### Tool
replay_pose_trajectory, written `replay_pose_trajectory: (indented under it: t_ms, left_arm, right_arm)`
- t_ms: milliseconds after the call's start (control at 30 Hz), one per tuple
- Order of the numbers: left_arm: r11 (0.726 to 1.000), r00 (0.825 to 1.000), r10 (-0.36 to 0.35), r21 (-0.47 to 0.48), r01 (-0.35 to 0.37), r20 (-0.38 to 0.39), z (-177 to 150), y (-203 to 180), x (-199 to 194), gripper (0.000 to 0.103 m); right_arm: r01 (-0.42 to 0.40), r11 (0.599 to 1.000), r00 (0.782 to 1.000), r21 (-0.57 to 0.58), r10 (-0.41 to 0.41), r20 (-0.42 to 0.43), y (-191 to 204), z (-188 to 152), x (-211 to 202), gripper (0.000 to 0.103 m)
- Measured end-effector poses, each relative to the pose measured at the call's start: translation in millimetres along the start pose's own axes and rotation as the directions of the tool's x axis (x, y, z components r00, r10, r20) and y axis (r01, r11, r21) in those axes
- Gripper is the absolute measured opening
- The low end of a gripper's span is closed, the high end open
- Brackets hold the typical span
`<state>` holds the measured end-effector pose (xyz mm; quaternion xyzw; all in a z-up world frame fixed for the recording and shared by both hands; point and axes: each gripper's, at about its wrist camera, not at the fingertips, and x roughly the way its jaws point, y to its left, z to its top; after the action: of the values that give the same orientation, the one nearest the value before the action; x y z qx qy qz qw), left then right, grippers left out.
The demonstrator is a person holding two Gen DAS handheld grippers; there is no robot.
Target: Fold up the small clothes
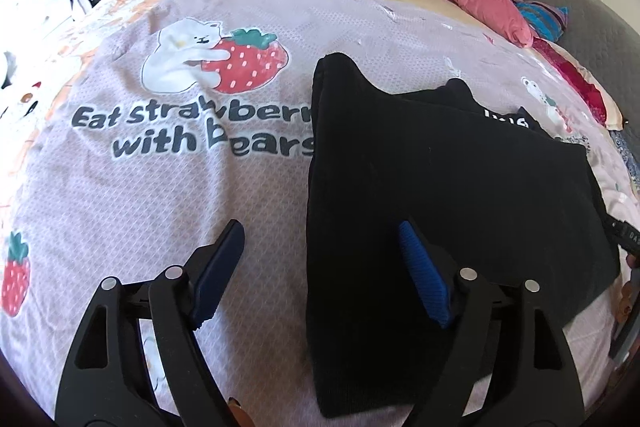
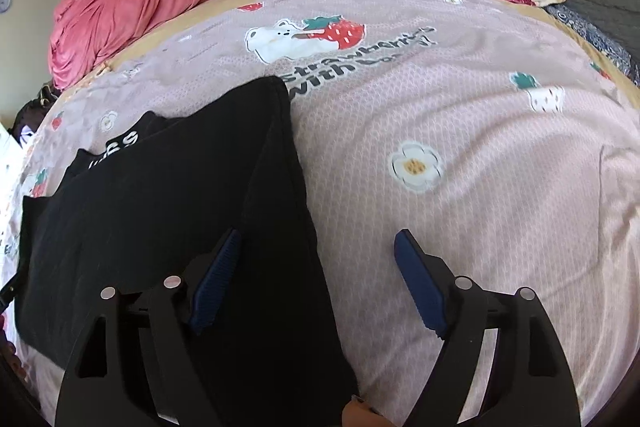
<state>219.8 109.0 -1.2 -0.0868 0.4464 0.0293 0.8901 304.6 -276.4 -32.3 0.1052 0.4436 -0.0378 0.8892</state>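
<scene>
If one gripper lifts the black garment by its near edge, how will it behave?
The black garment will probably droop and unfold: it lies limp in soft layers. It looks light, thin fabric lying flat on the bedspread. Both the left gripper and the right gripper are open, so two grips would likely control it better.

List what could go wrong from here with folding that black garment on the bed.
1. Both claws are open and each straddles a side edge of the black garment: the left claw over its left edge, the right claw over its right. Closing may also pinch the strawberry bedspread.
2. The garment already lies in stacked layers; a claw may catch only the top one, so the fold slides apart.
3. A printed flap juts out at the far end and may stay exposed.
</scene>
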Motion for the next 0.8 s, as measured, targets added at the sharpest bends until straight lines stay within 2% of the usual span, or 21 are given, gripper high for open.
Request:
replay_pose_trajectory:
  t_ms: [200,233,267,500,567,733,800]
  left_arm:
    - [1.0,1.0,-0.011,-0.005,0.011,-0.007,-10,0,-13,0.072]
    - [1.0,1.0,-0.014,-0.005,0.014,-0.009,-12,0,-15,0.075]
    - [1.0,1.0,-0.013,-0.005,0.013,-0.013,-14,0,-16,0.086]
    - [0.999,1.0,-0.031,0.01,0.031,-0.004,-29,-6,-33,0.089]
    - [0.999,0.999,-0.04,0.006,0.04,0.006,-31,-6,-39,0.093]
    - [0.999,0.998,-0.041,0.004,0.041,0.037,-37,-7,-54,0.093]
    - [0.999,0.997,-0.047,-0.011,0.047,0.054,-38,-4,-60,0.094]
  right_arm:
    - [0.005,1.0,1.0,-0.019,-0.005,0.008,-3,-22,-20,0.081]
    - [0.004,1.0,1.0,-0.02,-0.003,0.01,-4,-24,-22,0.081]
    - [0.0,1.0,1.0,-0.02,0.0,0.013,-5,-27,-25,0.081]
    - [-0.023,0.999,0.999,-0.039,0.024,0.031,-11,-49,-44,0.087]
    - [-0.042,0.998,0.998,-0.047,0.045,0.053,-10,-53,-53,0.093]
    - [-0.068,0.994,0.989,-0.086,0.078,0.126,-3,-63,-74,0.094]
    - [-0.071,0.991,0.984,-0.111,0.088,0.155,2,-66,-82,0.098]
